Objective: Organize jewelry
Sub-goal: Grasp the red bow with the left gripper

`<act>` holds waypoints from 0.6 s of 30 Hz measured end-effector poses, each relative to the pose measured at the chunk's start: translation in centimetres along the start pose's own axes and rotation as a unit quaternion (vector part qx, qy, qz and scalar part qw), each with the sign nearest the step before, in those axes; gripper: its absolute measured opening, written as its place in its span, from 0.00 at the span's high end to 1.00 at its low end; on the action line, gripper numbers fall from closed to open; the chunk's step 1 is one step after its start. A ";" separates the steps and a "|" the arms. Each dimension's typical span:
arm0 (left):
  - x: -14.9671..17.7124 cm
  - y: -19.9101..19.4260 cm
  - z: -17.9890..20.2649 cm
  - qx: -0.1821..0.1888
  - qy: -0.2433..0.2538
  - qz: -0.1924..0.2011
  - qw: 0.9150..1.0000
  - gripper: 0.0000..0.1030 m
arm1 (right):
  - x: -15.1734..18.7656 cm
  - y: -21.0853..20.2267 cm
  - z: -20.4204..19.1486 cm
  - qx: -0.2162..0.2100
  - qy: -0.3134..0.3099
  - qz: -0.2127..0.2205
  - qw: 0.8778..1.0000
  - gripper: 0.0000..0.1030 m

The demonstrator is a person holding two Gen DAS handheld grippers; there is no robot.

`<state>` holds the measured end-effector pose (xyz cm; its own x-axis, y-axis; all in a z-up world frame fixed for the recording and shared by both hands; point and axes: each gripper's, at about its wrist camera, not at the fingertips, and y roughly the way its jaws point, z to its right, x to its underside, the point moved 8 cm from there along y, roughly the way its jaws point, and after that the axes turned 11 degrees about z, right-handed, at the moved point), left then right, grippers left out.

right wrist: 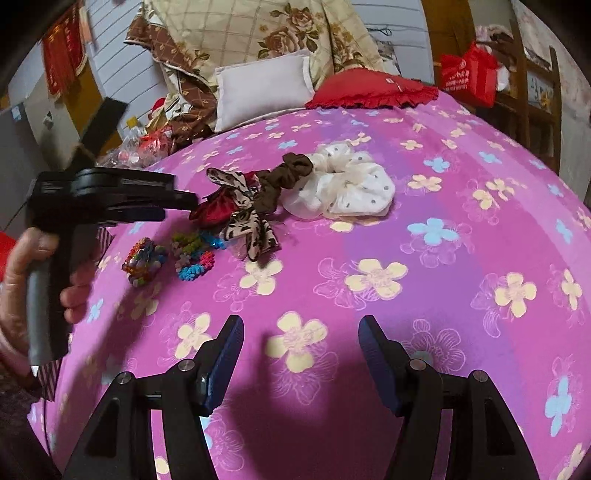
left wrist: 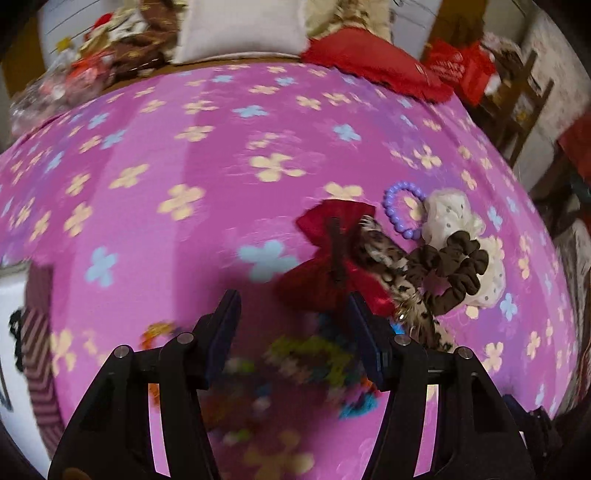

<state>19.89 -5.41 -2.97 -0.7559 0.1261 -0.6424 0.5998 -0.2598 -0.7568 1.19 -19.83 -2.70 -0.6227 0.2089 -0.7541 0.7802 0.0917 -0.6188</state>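
**Left tool comes over the hair things on the bed**

The bed [right wrist: 424, 295] fills both views; its cover is pink and purple with cream and blue flowers, soft and a little wavy. At its far end lie a white pillow [right wrist: 264, 90], a red cushion [right wrist: 373, 90] and a folded flower quilt [right wrist: 258, 33]. Behind them there is a white wall, a wooden chair [right wrist: 532, 74] with a red bag [right wrist: 467, 77], and clutter at the left corner.

The things to organize lie together in one loose pile on the cover: a white scrunchie [right wrist: 347, 184], a brown scrunchie [right wrist: 284, 173] touching it, a leopard bow [right wrist: 243, 218], a red bow [right wrist: 214, 210] partly under the leopard one, a purple bead bracelet [left wrist: 400, 210] beside the white scrunchie, and small colourful bands [right wrist: 192, 254] near the front edge of the pile.

The left tool [left wrist: 291, 332] hangs above the colourful bands with its fingers spread and nothing between them. The right tool [right wrist: 301, 343] is also spread and empty, over bare cover, well apart from the pile.

The risk, I think, is the tangle: the bows and the brown scrunchie overlap, so a pinch may lift two pieces at once or drag the neighbours. The left view is blurred, so the tool may come down beside a small band, and on soft cloth the fingers could pinch the cover too.
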 end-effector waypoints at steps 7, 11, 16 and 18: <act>0.5 2.5 2.3 0.005 0.004 -0.038 0.999 0.92 | 0.2 0.5 1.0 0.005 0.016 -0.005 1.000 0.40; 0.9 0.3 1.7 0.008 -0.003 -0.022 1.000 0.92 | 0.3 0.6 1.3 0.007 0.021 -0.005 1.000 0.40; 1.5 -4.2 0.4 0.016 -0.015 0.002 1.000 0.92 | 0.3 0.7 1.3 0.013 0.015 -0.004 1.000 0.40; 2.1 -6.7 -0.1 0.018 -0.016 0.018 1.000 0.92 | 0.3 0.7 1.3 0.014 0.015 -0.003 1.000 0.40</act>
<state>14.32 -3.29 0.70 -0.7427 0.0864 -0.6640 0.6169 -0.2971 -0.7288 1.49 -20.96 -3.62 -0.6253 0.2368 -0.7436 0.7739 0.0657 -0.6299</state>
